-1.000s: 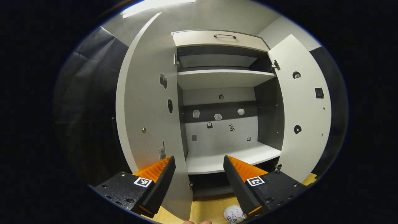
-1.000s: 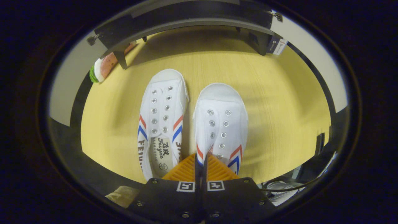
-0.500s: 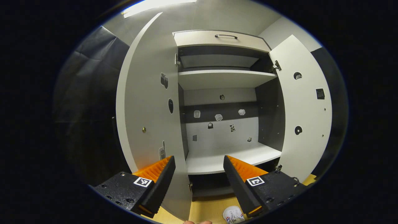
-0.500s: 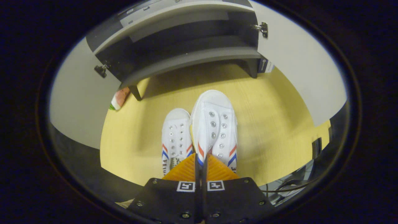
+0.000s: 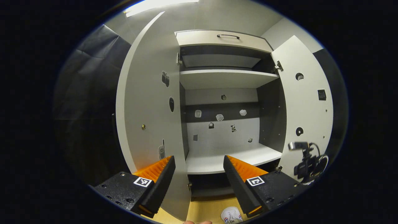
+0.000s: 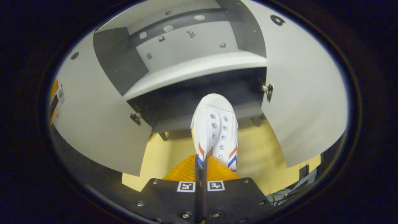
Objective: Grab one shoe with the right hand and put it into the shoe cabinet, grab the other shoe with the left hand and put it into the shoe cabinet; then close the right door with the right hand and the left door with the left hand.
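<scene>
In the right gripper view my right gripper (image 6: 200, 159) is shut on the collar edge of a white shoe (image 6: 217, 124) with red and blue stripes. The shoe hangs above the floor, its toe pointing at the cabinet's dark bottom compartment (image 6: 192, 99). The white shelf (image 6: 192, 70) lies above it. In the left gripper view my left gripper (image 5: 199, 158) stands open with nothing between its fingers, facing the open shoe cabinet (image 5: 224, 81). The other white shoe (image 5: 231, 214) lies on the floor below, partly hidden by a finger.
Both cabinet doors stand wide open: the left door (image 5: 149, 109) and the right door (image 5: 304, 102). A black camera rig with a cable (image 5: 306, 165) hangs in front of the right door. Yellow wooden floor (image 6: 155, 149) runs under the cabinet. Small stickers dot the back panel.
My right gripper has lifted its shoe off the floor and swung up toward the cabinet, leaving the other shoe behind. The left gripper has barely moved; the black rig came into its view.
</scene>
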`<action>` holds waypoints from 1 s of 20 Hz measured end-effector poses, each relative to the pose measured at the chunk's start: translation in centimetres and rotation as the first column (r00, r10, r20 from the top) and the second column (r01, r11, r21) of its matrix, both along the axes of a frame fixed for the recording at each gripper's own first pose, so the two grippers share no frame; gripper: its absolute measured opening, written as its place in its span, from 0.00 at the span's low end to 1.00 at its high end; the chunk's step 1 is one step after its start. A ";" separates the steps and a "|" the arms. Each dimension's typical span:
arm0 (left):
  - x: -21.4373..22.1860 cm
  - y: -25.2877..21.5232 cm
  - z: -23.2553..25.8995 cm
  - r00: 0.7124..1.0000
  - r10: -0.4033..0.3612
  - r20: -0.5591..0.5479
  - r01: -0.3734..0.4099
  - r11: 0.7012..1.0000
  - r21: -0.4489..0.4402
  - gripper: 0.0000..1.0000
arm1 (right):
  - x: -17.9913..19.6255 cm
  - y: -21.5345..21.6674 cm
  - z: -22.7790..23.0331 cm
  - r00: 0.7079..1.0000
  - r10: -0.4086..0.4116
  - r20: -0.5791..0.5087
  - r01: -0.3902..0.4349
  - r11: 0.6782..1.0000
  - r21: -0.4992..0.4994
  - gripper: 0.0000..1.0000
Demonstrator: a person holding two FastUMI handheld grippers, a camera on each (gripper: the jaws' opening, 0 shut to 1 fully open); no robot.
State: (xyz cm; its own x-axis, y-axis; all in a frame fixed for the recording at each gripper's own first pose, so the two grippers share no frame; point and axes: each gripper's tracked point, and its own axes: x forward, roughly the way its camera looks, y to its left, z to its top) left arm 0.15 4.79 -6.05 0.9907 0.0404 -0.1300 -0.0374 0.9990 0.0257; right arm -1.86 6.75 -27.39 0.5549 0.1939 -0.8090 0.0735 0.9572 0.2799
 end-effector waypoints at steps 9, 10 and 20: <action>-0.2 -0.3 -0.2 1.000 0.025 0.009 -0.025 1.000 -0.007 0.95 | 13.0 -2.1 8.4 0.970 0.033 0.242 -0.016 0.997 -0.070 0.00; -0.3 -0.4 -0.2 1.000 0.026 0.007 -0.026 1.000 -0.004 0.95 | 15.3 -2.5 9.0 0.965 0.034 0.259 -0.012 0.996 -0.087 0.00; 0.4 -0.8 -1.2 0.998 0.055 -0.022 -0.056 0.998 -0.015 0.95 | 26.8 -4.0 5.1 0.968 0.031 0.249 0.008 0.988 -0.155 0.00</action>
